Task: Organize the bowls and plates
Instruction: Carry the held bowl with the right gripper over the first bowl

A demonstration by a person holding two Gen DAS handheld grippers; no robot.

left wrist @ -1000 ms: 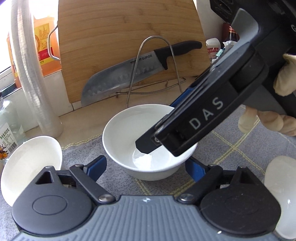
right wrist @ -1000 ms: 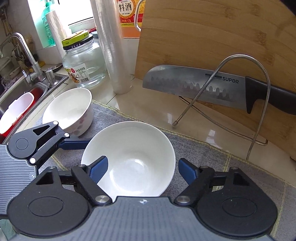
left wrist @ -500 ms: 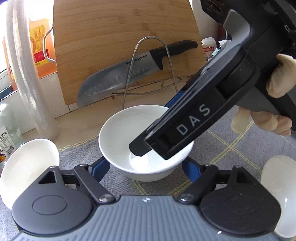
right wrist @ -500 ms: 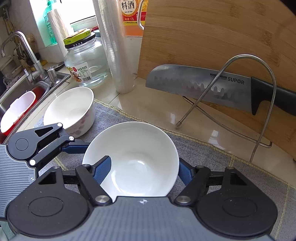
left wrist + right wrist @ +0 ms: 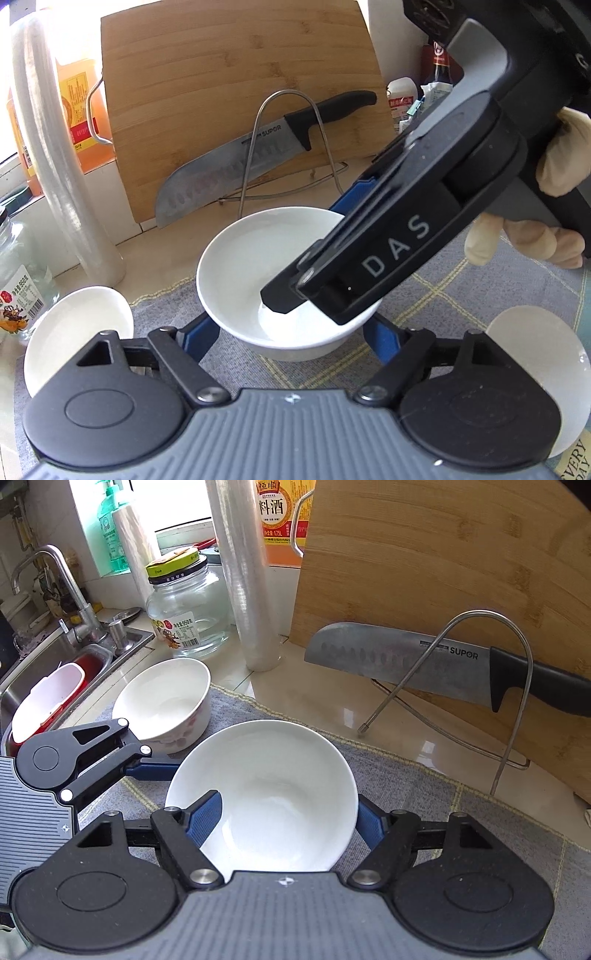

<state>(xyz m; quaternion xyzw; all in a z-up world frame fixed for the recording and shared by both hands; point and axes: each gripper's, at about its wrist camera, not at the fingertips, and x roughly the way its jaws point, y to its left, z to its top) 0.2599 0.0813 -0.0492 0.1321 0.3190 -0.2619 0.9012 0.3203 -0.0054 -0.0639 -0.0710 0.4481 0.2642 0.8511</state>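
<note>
Bowls number two for certain: a plain white round ceramic bowl (image 5: 258,258) and a white bowl with a red flower pattern on its side (image 5: 166,701). A third pale round dish (image 5: 535,350) shows only in part, just right of the left tongs (image 5: 290,338).

The plain bowl stands on a grey checked cloth (image 5: 461,295), directly ahead of both tongs and between their fingers. It sits upright with its mouth up, and being round it has no long axis. Inside it shows bare glaze and one dark fingertip of the right tongs (image 5: 288,821).

The left tongs gape wide, one blue finger at each side of the bowl's foot. Whether they touch it cannot be told. The right tongs also stand wide apart, with one finger inside the rim and the other outside the opposite wall, clamping nothing.

The flowered bowl stands upright left of both tongs.

Beyond the fingertips, one steel knife with a black handle (image 5: 399,657) lies across a bent wire stand (image 5: 480,612), its long axis level, against one leaning bamboo board (image 5: 443,554).
</note>
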